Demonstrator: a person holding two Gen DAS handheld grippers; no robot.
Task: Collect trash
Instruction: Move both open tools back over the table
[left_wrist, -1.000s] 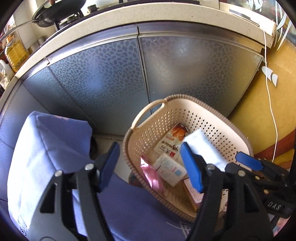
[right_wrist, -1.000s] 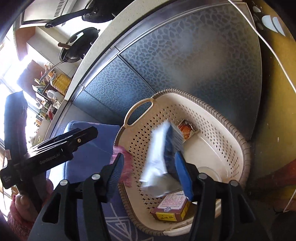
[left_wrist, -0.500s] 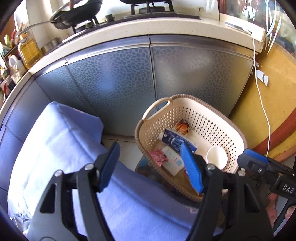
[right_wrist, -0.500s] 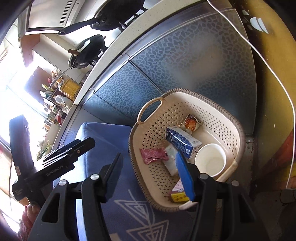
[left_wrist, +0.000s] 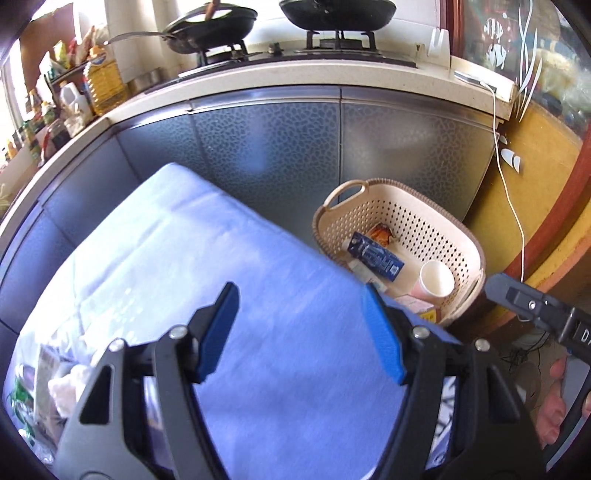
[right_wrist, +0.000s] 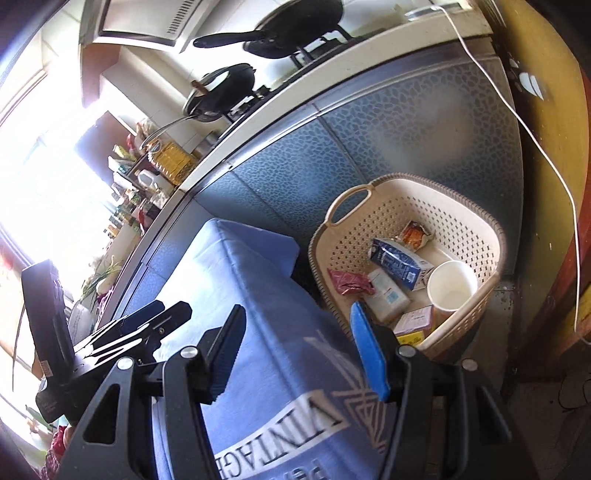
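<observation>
A beige perforated basket stands on the floor against the grey cabinet. In it lie a blue carton, a white paper cup and an orange wrapper. The right wrist view also shows a pink wrapper, a white packet and a pink box inside the basket. My left gripper is open and empty above the blue cloth. My right gripper is open and empty too, over the cloth's printed edge. Both are well short of the basket.
Crumpled tissue and packets lie on the cloth at the lower left. Pans sit on the stove above the cabinet. A white cable hangs down the yellow wall beside the basket. A hand holds the right tool.
The blue carton left my right gripper and now lies in the basket. Both grippers have drawn back and up from the basket, so more blue cloth fills the views.
</observation>
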